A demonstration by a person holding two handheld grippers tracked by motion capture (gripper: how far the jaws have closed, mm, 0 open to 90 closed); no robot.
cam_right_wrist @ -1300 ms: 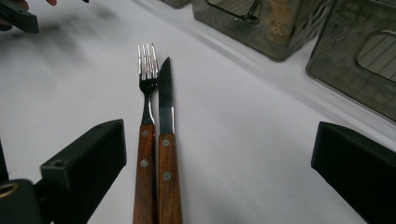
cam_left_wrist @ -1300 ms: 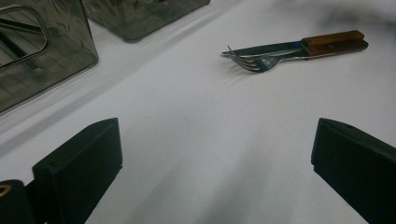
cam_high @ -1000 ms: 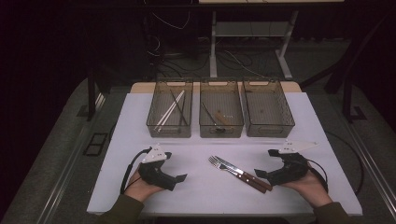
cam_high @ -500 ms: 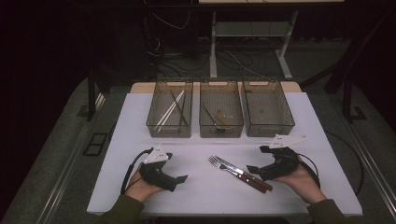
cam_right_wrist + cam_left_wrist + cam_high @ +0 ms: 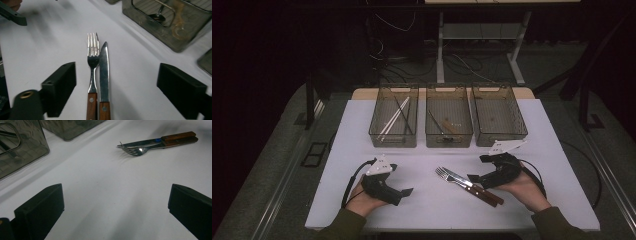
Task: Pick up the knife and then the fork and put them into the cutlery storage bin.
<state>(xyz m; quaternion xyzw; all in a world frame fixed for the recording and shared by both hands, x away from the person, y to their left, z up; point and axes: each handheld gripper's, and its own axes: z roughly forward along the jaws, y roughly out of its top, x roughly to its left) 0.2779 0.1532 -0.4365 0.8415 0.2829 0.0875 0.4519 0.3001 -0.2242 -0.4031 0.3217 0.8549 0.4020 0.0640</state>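
Fork and knife lie side by side between right gripper's wide-open, empty jaws.

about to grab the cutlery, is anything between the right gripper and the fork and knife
Nothing visible. The right gripper is open with the fork and knife lying side by side between its jaws on bare white table.

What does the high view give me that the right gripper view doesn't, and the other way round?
High view alone: all three bins in a row, with chopsticks in the left bin, and both hands.
Right gripper view alone: the fork's tines and the knife's tip up close, between the right hand-held gripper's open jaws.
Both: fork and knife side by side on the white table.
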